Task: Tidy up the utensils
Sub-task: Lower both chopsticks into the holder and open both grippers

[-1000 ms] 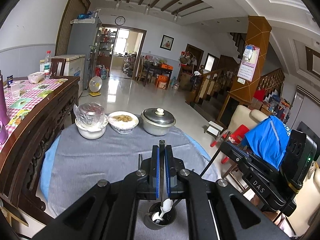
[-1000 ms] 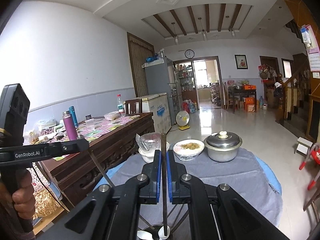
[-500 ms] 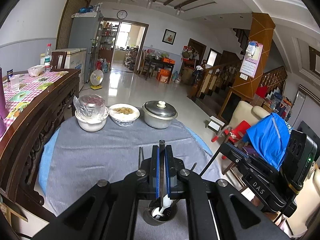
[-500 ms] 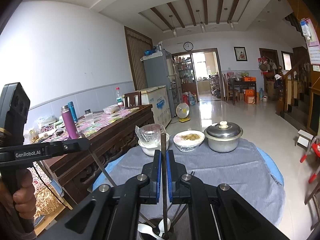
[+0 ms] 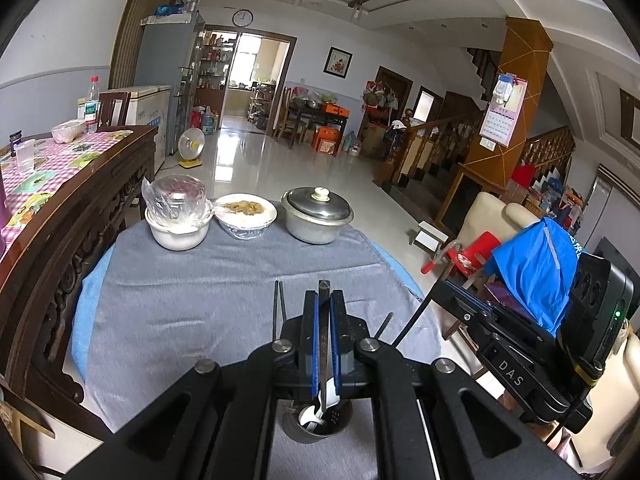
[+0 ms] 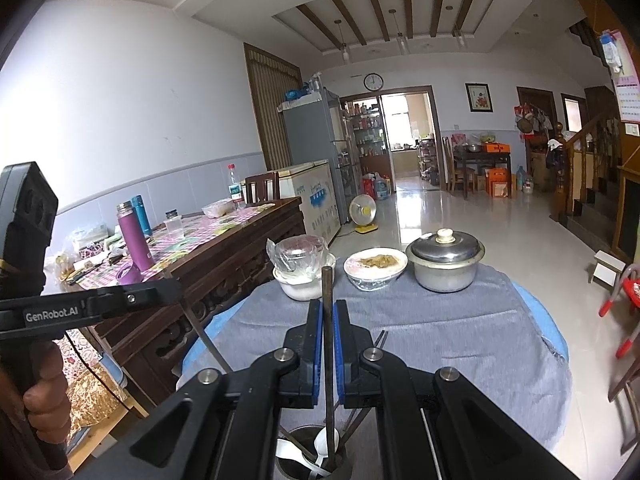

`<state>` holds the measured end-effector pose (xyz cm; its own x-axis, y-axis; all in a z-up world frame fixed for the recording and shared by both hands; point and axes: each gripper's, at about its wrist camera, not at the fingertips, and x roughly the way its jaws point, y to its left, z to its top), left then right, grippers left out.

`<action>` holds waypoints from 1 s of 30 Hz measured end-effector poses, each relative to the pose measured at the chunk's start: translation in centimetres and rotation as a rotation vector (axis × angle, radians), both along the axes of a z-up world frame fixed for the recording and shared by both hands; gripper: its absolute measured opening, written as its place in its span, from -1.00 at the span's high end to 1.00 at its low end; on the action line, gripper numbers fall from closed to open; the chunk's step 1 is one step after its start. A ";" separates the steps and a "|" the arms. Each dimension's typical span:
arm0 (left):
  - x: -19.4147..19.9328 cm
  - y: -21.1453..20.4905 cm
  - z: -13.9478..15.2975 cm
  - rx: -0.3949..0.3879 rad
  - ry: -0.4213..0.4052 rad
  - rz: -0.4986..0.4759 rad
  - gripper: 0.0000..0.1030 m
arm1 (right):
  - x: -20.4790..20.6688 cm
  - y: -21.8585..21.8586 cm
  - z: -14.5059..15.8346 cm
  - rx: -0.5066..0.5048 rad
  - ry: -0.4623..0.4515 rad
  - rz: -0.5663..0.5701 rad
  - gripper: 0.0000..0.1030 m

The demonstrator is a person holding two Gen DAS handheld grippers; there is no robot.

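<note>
Metal utensil holder (image 5: 317, 424) at 6 o'clock on the grey tablecloth (image 5: 224, 280), white spoons (image 6: 326, 446) inside. Left gripper (image 5: 324, 344) clamped on a spoon handle (image 5: 323, 320); right gripper (image 6: 328, 354) clamped on a dark chopstick (image 6: 328, 320). Lidded pot (image 5: 317, 214) at 12 o'clock, well apart.

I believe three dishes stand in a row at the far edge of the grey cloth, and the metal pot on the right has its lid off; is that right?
Not quite: the metal pot has its lid on, as the left wrist view shows. The rest holds.
</note>
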<state>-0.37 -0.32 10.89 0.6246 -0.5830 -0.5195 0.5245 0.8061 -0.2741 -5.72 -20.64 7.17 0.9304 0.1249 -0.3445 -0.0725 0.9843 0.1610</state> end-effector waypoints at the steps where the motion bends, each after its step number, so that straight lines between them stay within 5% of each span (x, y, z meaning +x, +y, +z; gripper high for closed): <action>1: 0.0 0.0 -0.1 0.000 0.003 -0.001 0.90 | 0.1 0.0 0.0 0.001 0.004 0.000 0.88; 30: 0.7 -1.4 -3.8 0.038 0.123 -0.030 0.90 | 2.6 -0.8 -3.0 0.075 0.095 -0.003 0.87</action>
